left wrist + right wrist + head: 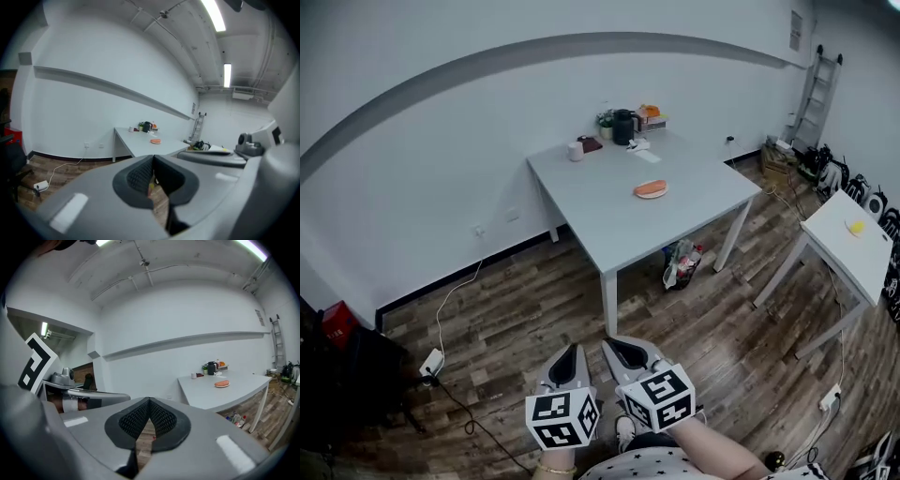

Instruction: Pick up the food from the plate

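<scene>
Food (651,187), orange-pink in colour, is seen lying on a small plate (651,196) near the middle of the grey worktop (600,178). It is well apart from both tongs and is touched by neither.

The left tongs (153,158) are clenched, with the ribbed pads met at the tip and nothing caught between them. The right tongs (149,401) are clenched in the same way and are likewise empty. In the head view both are held low and side by side over the wooden floor (516,319), short of the worktop's near corner and pointed towards it.

At the far edge of the worktop, by the wall, a dark kettle (623,127) and a pale cup (575,150) are stood among a few smaller items that cannot be made out. A bag (680,264) is seen on the floor under the worktop. To the right, a second worktop (839,253) carries a small yellow thing (857,226).
</scene>
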